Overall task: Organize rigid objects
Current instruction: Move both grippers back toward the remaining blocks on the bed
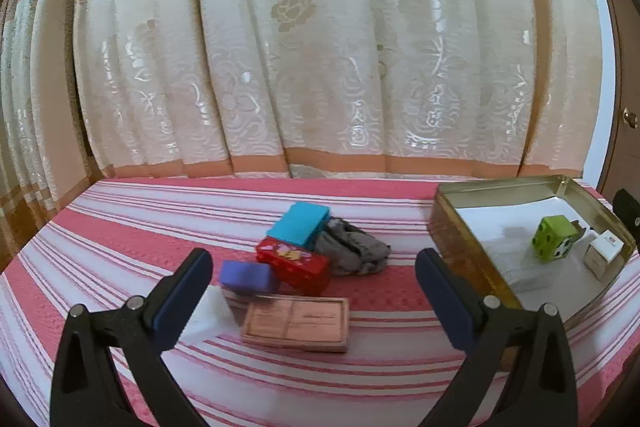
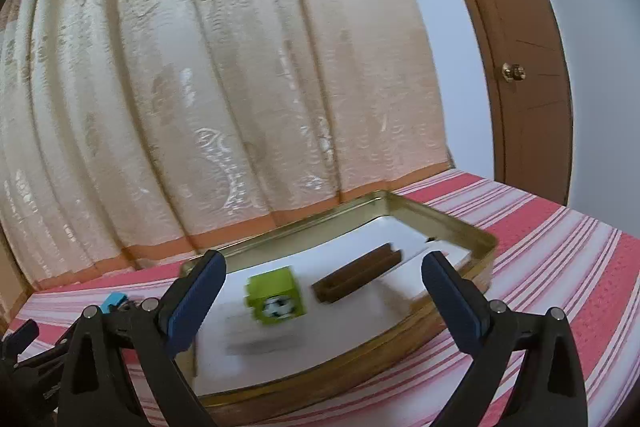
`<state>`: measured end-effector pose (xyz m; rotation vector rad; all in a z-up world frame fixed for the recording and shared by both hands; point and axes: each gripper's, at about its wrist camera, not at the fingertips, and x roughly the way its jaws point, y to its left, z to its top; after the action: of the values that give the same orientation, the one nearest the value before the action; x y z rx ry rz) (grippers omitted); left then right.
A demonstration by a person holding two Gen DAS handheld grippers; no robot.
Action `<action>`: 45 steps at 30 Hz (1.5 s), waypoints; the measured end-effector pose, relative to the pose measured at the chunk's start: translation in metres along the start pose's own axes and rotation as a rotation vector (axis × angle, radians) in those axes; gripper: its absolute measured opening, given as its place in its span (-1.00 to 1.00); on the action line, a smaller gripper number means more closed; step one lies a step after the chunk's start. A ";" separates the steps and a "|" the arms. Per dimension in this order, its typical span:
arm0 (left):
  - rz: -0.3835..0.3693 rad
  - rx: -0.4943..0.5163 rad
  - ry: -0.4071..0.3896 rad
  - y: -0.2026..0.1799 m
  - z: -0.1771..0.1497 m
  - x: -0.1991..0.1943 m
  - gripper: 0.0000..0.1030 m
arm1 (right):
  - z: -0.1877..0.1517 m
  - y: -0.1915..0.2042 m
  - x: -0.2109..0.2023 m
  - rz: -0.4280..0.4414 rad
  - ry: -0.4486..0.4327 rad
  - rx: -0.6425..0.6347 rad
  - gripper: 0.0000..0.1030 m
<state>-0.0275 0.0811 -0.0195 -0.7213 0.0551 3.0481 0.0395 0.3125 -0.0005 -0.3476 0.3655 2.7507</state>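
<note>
Striped cloth lies bare in front of the gold tin (image 1: 456,247). Left of the tin, small boxes cluster around the red box (image 1: 294,265). The green cube (image 2: 276,295) sits inside the tin. Left gripper (image 1: 314,297) and right gripper (image 2: 322,297) both gape wide, holding nothing.

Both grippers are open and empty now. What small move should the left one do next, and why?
Probably lower the open left gripper onto the flat pink box, the loose object lying nearest between its fingers, while the gold tin already holds the green cube.
</note>
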 end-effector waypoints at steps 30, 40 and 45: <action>0.039 -0.028 0.052 0.083 0.001 0.018 0.99 | -0.029 0.107 -0.008 0.164 0.096 -0.060 0.94; 0.082 0.004 0.088 0.110 0.000 0.029 0.99 | -0.034 0.126 -0.004 0.183 0.133 -0.079 0.94; 0.130 0.000 0.145 0.139 -0.002 0.042 0.99 | -0.038 0.138 0.000 0.183 0.168 -0.105 0.94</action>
<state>-0.0662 -0.0581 -0.0357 -0.9746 0.1079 3.1110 -0.0034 0.1757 -0.0073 -0.6029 0.3092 2.9356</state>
